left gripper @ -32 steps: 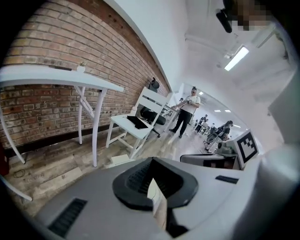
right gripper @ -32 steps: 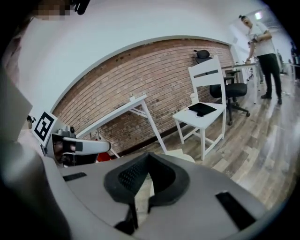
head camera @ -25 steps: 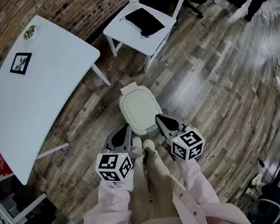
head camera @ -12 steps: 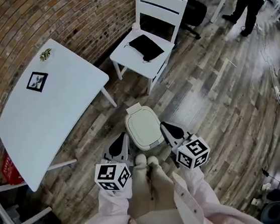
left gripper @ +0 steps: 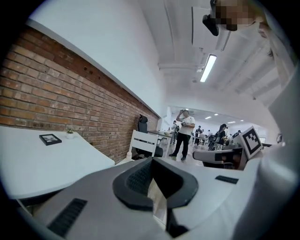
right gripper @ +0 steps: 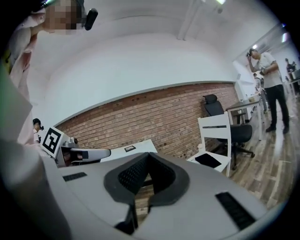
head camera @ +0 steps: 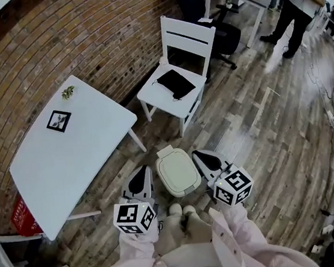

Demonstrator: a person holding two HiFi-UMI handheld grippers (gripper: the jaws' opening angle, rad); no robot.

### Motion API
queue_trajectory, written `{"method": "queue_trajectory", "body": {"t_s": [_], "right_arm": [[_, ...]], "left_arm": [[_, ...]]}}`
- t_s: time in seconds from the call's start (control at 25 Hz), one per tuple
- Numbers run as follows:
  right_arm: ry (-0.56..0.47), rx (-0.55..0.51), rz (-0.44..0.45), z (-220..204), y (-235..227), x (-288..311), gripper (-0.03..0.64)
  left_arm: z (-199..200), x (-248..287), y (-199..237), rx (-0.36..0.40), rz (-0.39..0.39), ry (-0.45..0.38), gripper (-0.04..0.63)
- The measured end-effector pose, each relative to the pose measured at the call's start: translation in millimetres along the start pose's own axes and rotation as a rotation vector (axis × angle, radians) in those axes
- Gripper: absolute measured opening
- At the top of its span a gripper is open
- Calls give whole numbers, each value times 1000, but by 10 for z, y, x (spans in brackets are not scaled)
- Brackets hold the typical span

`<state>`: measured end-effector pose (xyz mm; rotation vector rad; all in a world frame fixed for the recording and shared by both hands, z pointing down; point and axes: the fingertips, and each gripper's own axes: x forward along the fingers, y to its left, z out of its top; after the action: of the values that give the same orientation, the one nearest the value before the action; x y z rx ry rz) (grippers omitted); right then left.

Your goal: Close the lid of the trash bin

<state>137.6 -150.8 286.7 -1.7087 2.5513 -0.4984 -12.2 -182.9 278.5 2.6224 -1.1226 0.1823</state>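
So the trash bin [head camera: 176,171] sits on the wooden floor [head camera: 264,136], right in front of the person's shoes [head camera: 182,209], and its cream lid [head camera: 175,170] is lying flat down on it, closed as far as I can see.

The left hand-held gripper [head camera: 141,178] and the right hand-held gripper [head camera: 203,158] are held one on each side of the bin when you look from above. Neither touches it, and both point out into the room rather than down at the lid. Both are narrow: the dark jaw pads are pinched together at the tips with nothing caught in between, just a sliver of floor showing through.

Around it: a white counter [head camera: 67,160] off to the left against the brick wall [head camera: 83,43], with a little framed picture [head camera: 59,121] and a small plant [head camera: 68,92] on it. Behind the bin there's a white chair [head camera: 176,86] with a black pouch [head camera: 176,81] on the seat. Someone [head camera: 293,5] is standing way in the back.
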Motion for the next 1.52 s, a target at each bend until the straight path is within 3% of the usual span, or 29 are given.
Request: {"method": "queue_trajectory", "body": {"t_s": [0.72, 1.52], "right_arm": [[-139, -81, -75, 676, -123, -362, 3], [-162, -97, -114, 649, -168, -353, 3]], "left_arm": [[734, -270, 78, 112, 51, -141, -8], [627, -410, 284, 106, 107, -129, -8]]}}
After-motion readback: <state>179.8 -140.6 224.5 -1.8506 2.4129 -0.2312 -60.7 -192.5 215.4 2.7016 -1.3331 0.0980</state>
